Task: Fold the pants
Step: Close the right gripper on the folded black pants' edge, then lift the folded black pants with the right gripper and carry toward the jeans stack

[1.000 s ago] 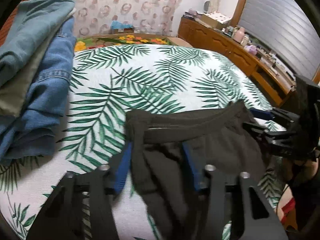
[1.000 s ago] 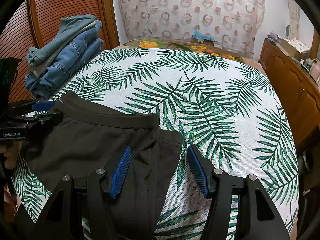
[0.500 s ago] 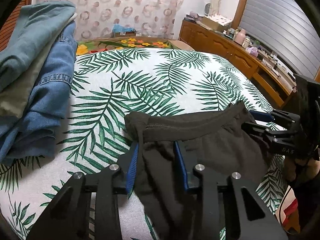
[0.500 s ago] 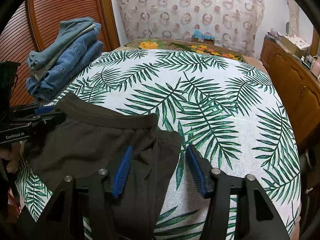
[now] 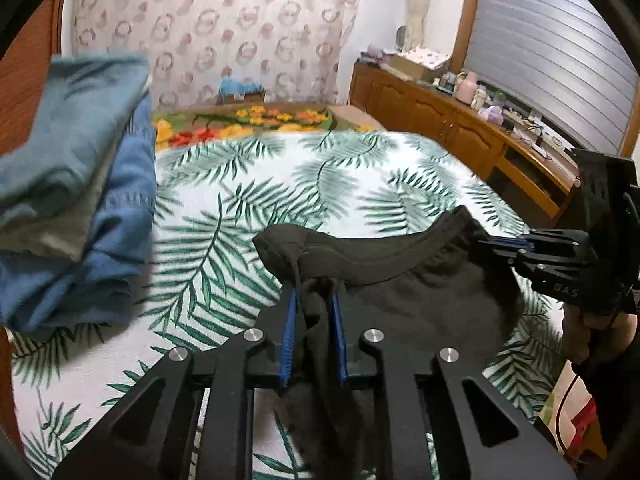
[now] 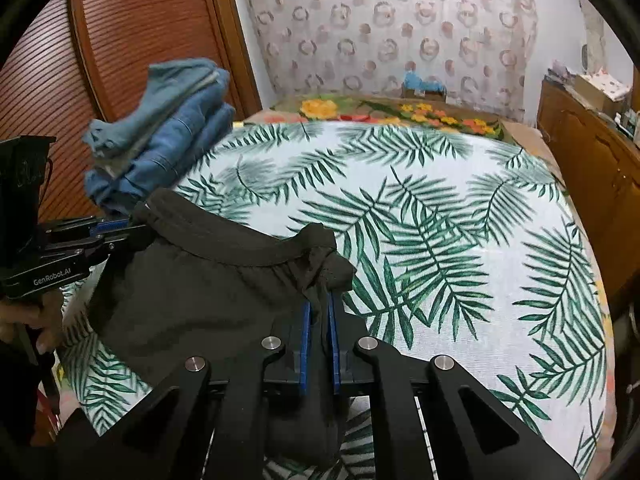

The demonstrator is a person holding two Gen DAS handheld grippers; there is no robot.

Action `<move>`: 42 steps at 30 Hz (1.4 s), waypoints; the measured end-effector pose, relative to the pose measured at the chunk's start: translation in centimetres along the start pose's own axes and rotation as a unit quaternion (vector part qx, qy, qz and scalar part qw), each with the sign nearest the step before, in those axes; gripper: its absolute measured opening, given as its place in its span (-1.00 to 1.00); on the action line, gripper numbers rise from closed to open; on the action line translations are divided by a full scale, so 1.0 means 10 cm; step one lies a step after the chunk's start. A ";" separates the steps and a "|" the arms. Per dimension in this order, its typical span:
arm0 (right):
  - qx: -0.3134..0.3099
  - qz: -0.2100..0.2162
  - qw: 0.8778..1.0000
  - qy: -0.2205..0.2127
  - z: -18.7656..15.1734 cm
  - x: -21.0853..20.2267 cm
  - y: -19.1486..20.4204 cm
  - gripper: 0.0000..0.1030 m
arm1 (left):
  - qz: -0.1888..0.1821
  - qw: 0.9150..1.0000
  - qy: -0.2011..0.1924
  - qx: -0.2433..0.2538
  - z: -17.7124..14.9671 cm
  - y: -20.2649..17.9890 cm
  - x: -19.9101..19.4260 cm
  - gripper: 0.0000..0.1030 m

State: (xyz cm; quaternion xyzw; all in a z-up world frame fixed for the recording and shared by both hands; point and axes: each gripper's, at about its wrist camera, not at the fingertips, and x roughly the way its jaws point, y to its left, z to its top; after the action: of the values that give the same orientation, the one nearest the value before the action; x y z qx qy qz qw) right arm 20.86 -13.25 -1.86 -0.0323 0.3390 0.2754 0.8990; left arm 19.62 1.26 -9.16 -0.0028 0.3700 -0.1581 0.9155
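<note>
Left gripper (image 5: 314,308), at six o'clock in the left wrist view, is closing its blue pads on one bunched waistband corner of the dark pants (image 5: 420,292), lying on the palm-print bed (image 5: 360,176). Right gripper (image 6: 319,312), at six o'clock in its own view, is pinching the opposite corner, probably so the waistband is hanging taut between both for lifting and folding.
</note>
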 end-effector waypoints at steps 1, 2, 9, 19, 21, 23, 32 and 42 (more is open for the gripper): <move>-0.004 0.000 1.000 -0.007 -0.01 -0.05 0.02 -0.86 | 0.000 1.000 -0.006 0.002 0.00 -0.02 -0.04 -0.67; -0.006 -0.002 1.000 -0.011 -0.02 -0.08 0.04 -0.86 | 0.000 1.000 -0.012 0.003 0.01 -0.05 -0.09 -0.68; -0.015 -0.003 0.999 -0.049 -0.06 -0.36 0.09 -0.86 | -0.007 0.999 -0.053 0.010 0.06 -0.18 -0.39 -0.69; -0.028 -0.007 0.993 -0.113 -0.03 -0.87 0.18 -0.86 | -0.011 0.993 -0.113 0.039 0.19 -0.40 -0.86 -0.69; -0.034 -0.008 0.991 -0.126 -0.03 -0.99 0.21 -0.86 | -0.010 0.991 -0.123 0.044 0.20 -0.42 -0.96 -0.69; -0.039 -0.007 0.990 -0.135 -0.04 -1.05 0.23 -0.86 | -0.010 0.990 -0.134 0.048 0.24 -0.46 -1.06 -0.69; -0.057 -0.002 0.985 -0.165 -0.09 -1.26 0.26 -0.86 | -0.006 0.985 -0.163 0.063 0.29 -0.52 -1.31 -0.69; -0.080 -0.001 0.980 -0.183 -0.05 -1.37 0.39 -0.86 | 0.009 0.981 -0.182 0.060 0.30 -0.47 -1.48 -0.69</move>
State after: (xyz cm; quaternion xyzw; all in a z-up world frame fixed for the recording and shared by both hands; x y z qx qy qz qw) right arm 10.10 -16.54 6.88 -0.0533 0.1454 0.3019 0.9407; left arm 10.32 0.82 3.65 0.0272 0.1873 -0.1689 0.9673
